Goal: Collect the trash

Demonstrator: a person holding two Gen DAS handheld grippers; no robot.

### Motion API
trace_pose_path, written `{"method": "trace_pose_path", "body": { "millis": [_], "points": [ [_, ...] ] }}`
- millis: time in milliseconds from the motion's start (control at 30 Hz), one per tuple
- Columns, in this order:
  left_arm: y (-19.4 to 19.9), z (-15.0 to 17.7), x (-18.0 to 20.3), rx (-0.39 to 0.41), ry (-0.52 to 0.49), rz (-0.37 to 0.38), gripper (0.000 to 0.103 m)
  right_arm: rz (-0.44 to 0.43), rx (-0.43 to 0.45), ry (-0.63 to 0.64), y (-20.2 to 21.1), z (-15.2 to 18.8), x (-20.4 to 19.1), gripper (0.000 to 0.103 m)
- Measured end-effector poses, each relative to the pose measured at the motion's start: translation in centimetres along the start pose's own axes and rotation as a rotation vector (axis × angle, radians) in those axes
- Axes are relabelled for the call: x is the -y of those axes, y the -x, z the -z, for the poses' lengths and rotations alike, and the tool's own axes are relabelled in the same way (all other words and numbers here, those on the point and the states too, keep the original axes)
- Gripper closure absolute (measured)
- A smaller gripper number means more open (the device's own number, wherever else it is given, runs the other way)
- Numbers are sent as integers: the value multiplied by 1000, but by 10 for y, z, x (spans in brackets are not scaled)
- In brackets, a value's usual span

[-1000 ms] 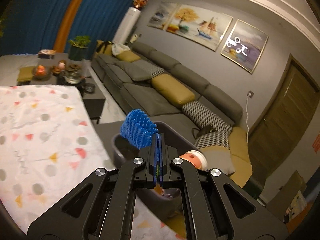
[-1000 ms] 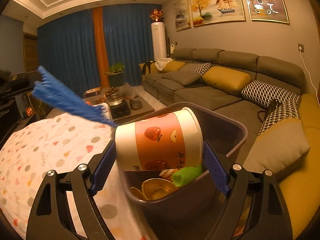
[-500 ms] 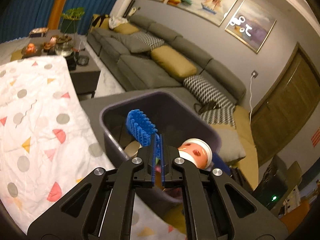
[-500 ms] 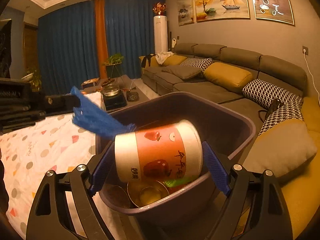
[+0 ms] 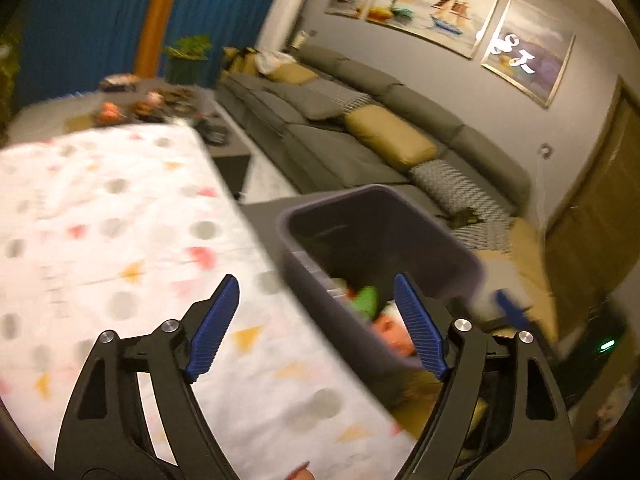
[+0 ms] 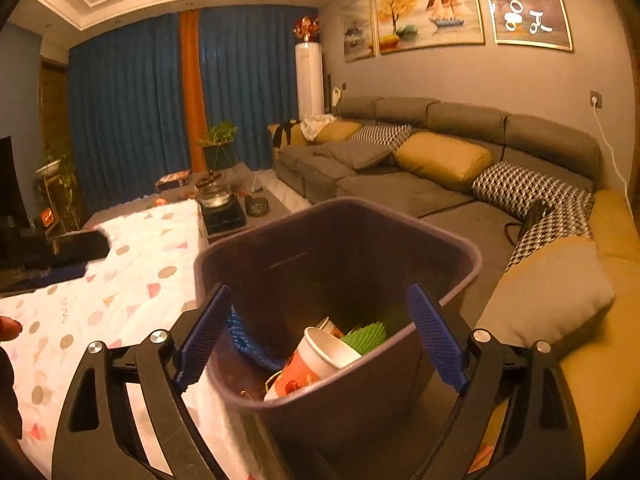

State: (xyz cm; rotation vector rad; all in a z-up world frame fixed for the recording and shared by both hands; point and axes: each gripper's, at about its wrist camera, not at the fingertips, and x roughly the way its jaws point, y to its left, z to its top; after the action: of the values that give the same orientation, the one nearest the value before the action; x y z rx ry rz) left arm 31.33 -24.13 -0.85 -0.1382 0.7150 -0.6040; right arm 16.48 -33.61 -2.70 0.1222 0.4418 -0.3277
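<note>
A dark grey trash bin stands between the cloth-covered table and the sofa. Inside it lie an orange-and-white paper cup, a blue ridged foam piece and a green ridged piece. My right gripper hangs just above the bin's near rim, its jaws opening with nothing held. In the blurred left wrist view, my left gripper hovers over the table edge and the bin, jaws opening and empty. The green piece and the cup show inside.
The table under a white cloth with coloured dots lies left of the bin. A grey sofa with yellow and patterned cushions runs along the right. A low table with a glass kettle stands behind. A fingertip shows at the left edge.
My left gripper opened and let go of the blue foam piece, which now lies in the bin. My right gripper released the paper cup, which dropped in. The left view swung sideways.
</note>
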Motion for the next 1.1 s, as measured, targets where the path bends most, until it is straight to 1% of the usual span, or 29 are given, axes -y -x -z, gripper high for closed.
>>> {"method": "trace_pose_path", "body": {
  "millis": [67,167,200,300,400,500,633,733,833,1000,1100],
  "points": [
    [19,10,-4,37,-25,-78,20,6,28,6,19,1,-5,13],
    [54,29,-10,95,-58,-196,15,9,55,12,42,5,-16,6],
    [69,37,-13,123,-65,-236,12,6,69,10,52,6,-21,6],
    [107,54,-21,187,-53,-302,6,-8,73,9,73,10,-36,6],
    [142,71,-28,239,-48,-342,6,-34,81,10,94,16,-53,6],
    [173,89,-31,264,-65,-360,6,-36,73,14,111,23,-68,6],
    [201,111,-32,277,-76,-385,6,-54,56,32,136,37,-92,6],
    [222,124,-38,280,-61,-385,6,-62,59,45,153,43,-105,6],
    [245,136,-47,296,-32,-388,6,-64,84,55,175,46,-116,6],
    [264,151,-55,299,-24,-397,6,-54,117,57,202,51,-125,6],
    [271,156,-57,298,-20,-384,6,-44,121,47,213,54,-125,6]
  ]
}}
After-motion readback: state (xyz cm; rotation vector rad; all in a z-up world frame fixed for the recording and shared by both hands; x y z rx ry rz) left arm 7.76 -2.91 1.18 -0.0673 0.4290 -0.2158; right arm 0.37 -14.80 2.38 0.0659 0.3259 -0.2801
